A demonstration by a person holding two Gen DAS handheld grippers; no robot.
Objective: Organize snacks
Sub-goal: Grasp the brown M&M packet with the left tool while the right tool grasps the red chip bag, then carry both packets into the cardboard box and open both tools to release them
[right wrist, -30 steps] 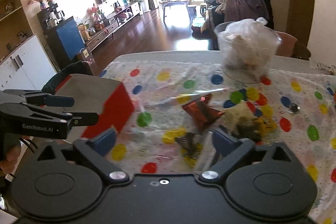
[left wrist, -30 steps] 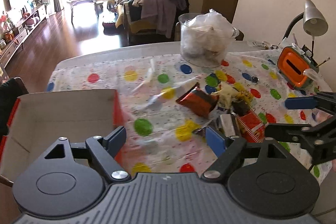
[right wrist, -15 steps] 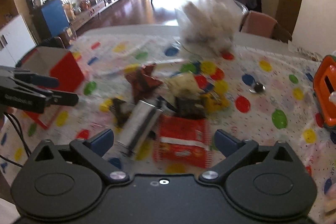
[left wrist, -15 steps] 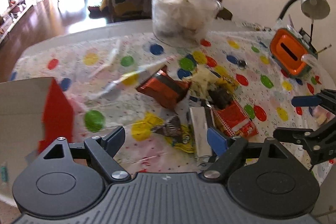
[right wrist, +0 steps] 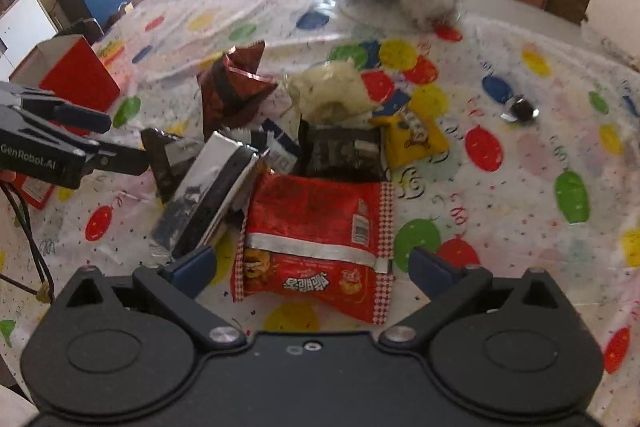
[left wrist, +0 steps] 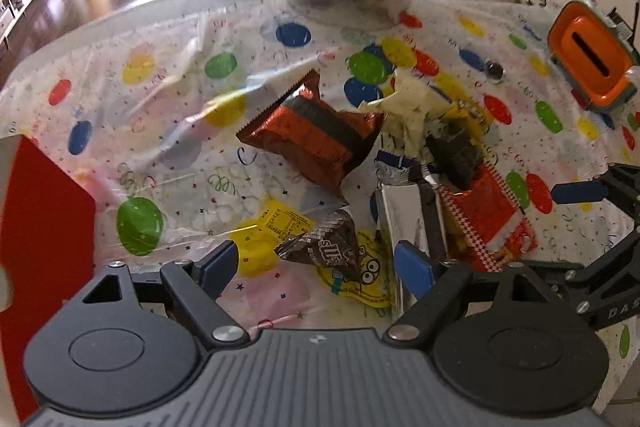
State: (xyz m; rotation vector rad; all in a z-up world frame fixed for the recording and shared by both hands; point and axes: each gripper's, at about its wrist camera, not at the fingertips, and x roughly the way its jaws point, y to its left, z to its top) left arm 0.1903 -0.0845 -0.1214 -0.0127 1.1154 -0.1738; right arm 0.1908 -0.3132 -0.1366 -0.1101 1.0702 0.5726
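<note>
Snack packets [right wrist: 312, 187] heaped mid-table on spotted cloth [right wrist: 520, 163], red box [right wrist: 76, 75] at its left edge; left gripper [left wrist: 316, 263] over brown packet [left wrist: 324, 251], right gripper [right wrist: 312, 267] over red packet [right wrist: 316, 239], both wide open, holding nothing.

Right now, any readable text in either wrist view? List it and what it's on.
"GenRobot.AI": side of the left gripper, right wrist view.
"DAS", cut off: right gripper body, left wrist view.
Red snack packet: non-Latin brand lettering, barcode too small.
Brown packet: upside-down letters, unreadable.
</note>
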